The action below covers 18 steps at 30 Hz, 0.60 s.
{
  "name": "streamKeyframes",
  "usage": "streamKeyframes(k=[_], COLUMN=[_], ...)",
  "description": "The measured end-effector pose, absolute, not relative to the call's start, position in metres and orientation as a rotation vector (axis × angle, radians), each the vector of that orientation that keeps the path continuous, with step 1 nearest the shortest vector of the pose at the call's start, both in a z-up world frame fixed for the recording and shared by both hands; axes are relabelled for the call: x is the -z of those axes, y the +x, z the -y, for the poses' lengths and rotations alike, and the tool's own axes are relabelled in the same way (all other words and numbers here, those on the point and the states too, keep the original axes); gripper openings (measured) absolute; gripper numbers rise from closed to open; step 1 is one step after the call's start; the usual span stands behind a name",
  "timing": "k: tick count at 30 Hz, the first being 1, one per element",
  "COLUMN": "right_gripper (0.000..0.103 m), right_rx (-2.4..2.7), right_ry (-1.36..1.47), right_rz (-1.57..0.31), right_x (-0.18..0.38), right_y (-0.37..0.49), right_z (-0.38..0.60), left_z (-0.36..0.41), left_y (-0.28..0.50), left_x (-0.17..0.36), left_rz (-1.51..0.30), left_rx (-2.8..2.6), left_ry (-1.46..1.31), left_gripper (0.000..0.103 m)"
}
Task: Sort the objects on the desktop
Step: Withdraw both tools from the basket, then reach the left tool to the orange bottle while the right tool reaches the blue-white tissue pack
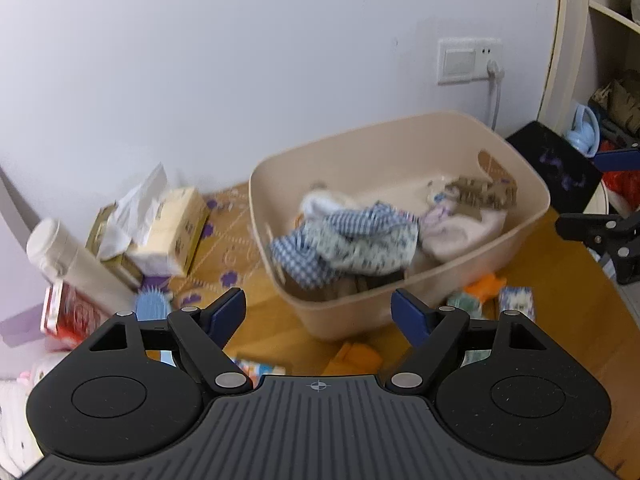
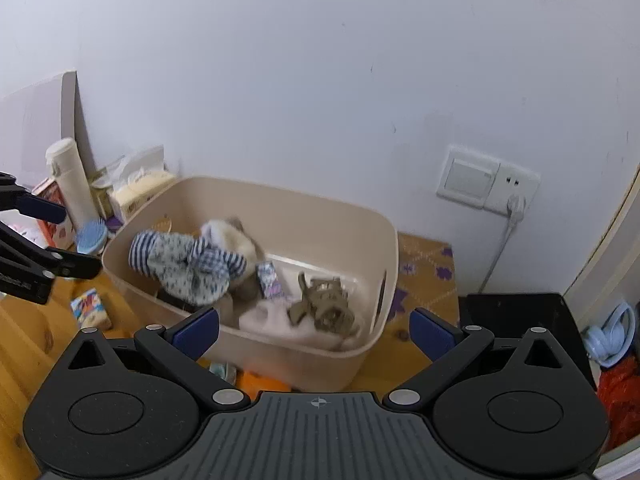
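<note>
Our left gripper (image 1: 318, 314) and right gripper (image 2: 314, 330) fingers gape wide, empty. Beyond them, the bin (image 1: 352, 156) holds clothes (image 1: 348, 244); small packets (image 1: 516, 300) beside our fingers remain on the desk (image 1: 264, 320).

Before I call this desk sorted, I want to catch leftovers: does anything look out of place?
Yes. Small packets and orange pieces lie loose on the desk beside the beige bin, not inside with the cloth toys.
</note>
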State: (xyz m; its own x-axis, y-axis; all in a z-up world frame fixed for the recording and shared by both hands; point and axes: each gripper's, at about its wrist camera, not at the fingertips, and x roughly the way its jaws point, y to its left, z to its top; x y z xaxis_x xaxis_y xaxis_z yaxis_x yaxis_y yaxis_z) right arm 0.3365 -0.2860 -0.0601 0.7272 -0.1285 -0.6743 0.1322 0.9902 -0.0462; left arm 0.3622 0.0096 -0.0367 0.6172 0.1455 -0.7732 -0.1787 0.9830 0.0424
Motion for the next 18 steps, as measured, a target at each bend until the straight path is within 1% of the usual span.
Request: streamKeyframes(k=[8, 18], right_gripper=[0.103, 0.103], right_rx=[0.14, 0.096], right_ry=[-0.003, -0.064], right_rz=[-0.82, -0.935], right_x=[0.092, 0.134], right_y=[0.32, 0.31], right_z=[0.284, 0.276], left_z=[-0.016, -0.026], left_y=[0.336, 0.328], left_x=[0.068, 0.115], left_rz=[-0.951, -1.022], left_rx=[-0.167, -0.117], left_ry=[-0.047, -0.04], left_gripper=[0.081, 0.081])
